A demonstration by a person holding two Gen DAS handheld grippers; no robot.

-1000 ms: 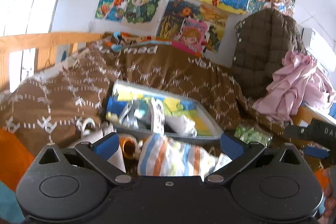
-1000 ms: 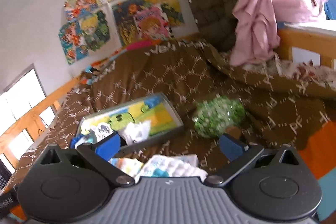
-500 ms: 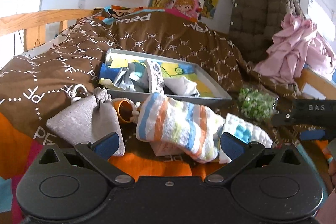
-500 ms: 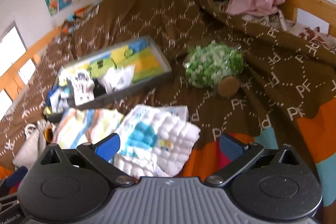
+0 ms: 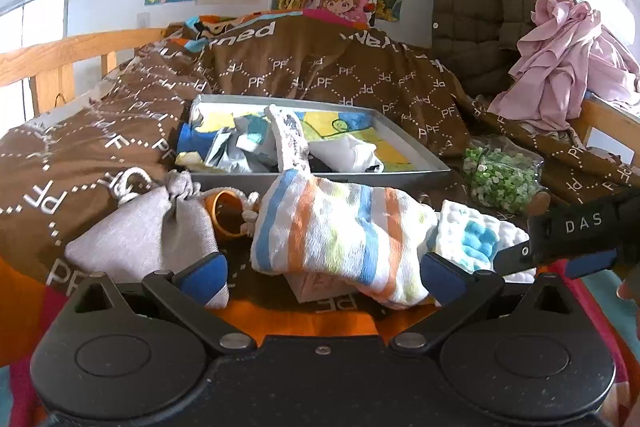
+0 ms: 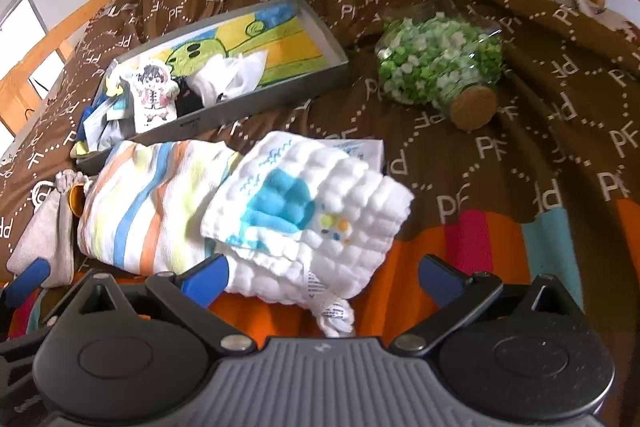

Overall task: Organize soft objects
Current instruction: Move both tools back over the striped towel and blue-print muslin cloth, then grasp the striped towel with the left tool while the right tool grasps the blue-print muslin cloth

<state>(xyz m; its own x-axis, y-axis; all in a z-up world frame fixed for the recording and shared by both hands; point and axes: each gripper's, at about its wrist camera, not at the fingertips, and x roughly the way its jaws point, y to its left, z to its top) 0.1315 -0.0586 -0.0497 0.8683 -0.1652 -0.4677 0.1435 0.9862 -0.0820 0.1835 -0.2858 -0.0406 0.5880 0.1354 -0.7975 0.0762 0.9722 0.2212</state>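
Brown bedding: a brown blanket (image 6: 460,155) printed with white "PF" marks is spread over the bed, with every item laid on it.
Change from earlier: both cameras have been lowered and brought nearer since a second ago; the wall posters have largely slid out of the right wrist view and the cloths now fill the foreground.
Left gripper (image 5: 324,277): held with jaws wide apart and nothing between them, directly before the striped towel (image 5: 340,235).
Right gripper (image 6: 322,277): jaws spread apart and empty, with the white quilted cloth (image 6: 320,215) lying between the blue fingertips (image 6: 206,277).
Soft objects: the quilted cloth, marked with a blue patch, is laid partly over the striped towel; a grey drawstring pouch (image 5: 148,231) is seen at nine o'clock of the towel.
Grey tray (image 6: 256,103): placed at twelve o'clock of the towel; its left half is filled with crumpled cloths and a small cartoon figure (image 6: 154,95), while the drawing on its floor shows at the right.
Jar (image 6: 436,67): laid on its side at three o'clock of the tray, filled with green and white pieces, closed by a cork.
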